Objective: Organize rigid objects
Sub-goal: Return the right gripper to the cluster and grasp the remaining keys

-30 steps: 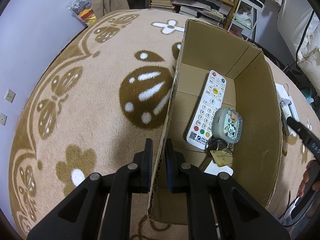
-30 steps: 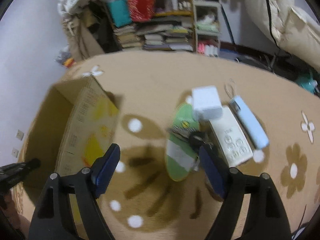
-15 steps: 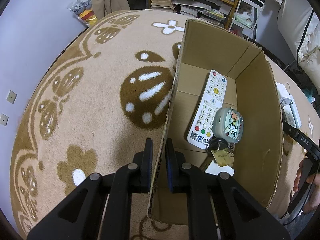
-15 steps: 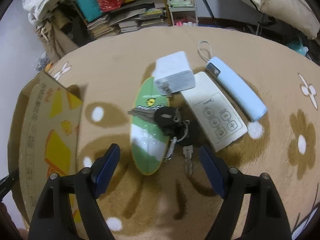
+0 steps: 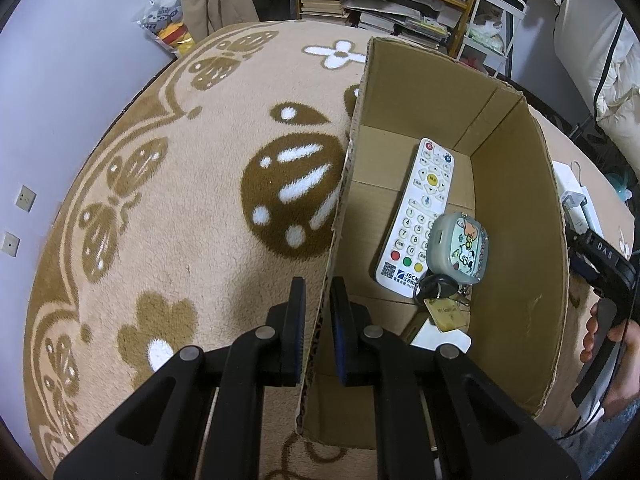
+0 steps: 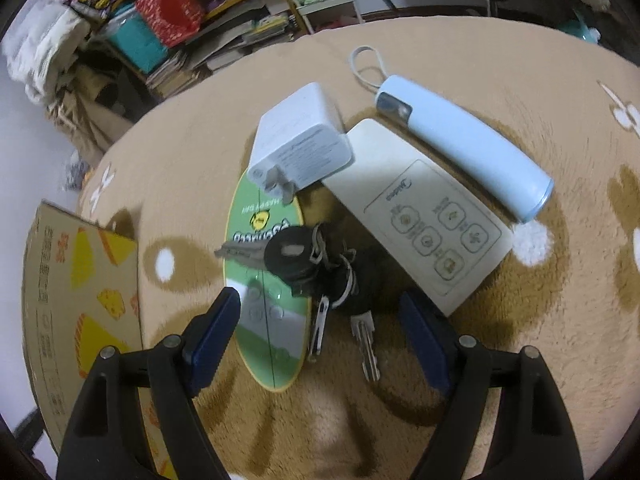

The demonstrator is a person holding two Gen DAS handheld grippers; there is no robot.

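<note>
Left gripper (image 5: 318, 320) clamping cardboard box (image 5: 516, 208), JSCN remote (image 5: 420, 216) inside

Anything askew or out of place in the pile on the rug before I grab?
Nothing is damaged or spilled, but the pile overlaps. The white charger rests partly on the green oval case and the cream remote, and the key bunch lies across the case. The blue tube lies beside the remote.
</note>
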